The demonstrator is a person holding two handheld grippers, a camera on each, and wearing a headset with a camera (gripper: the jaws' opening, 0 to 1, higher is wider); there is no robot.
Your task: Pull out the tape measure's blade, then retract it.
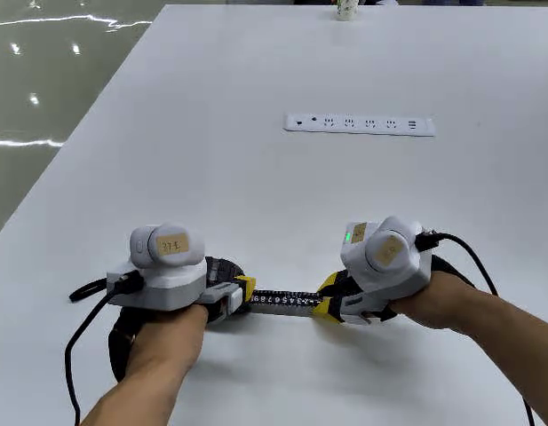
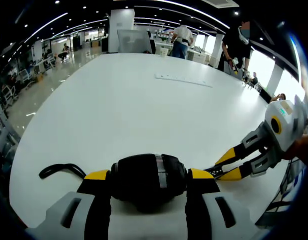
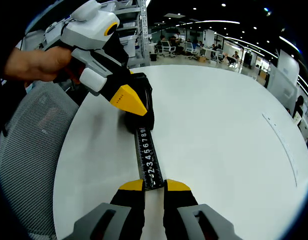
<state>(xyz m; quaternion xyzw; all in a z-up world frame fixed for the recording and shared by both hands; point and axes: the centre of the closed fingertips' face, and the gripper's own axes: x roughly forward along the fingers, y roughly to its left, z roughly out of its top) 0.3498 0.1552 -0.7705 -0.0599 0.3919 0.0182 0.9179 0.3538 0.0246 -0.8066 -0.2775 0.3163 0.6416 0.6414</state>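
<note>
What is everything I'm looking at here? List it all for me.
table: one, white, under everything
tape measure case: one, black, near edge
blade: one, black with white numerals, partly drawn out
power strip: one, white, mid-table
small pale object: one, far edge
mesh chair: one, grey, beside table
left gripper: white, yellow-tipped, shut on case
right gripper: same colours, shut on blade
left hand, right hand: holding the grippers
</note>
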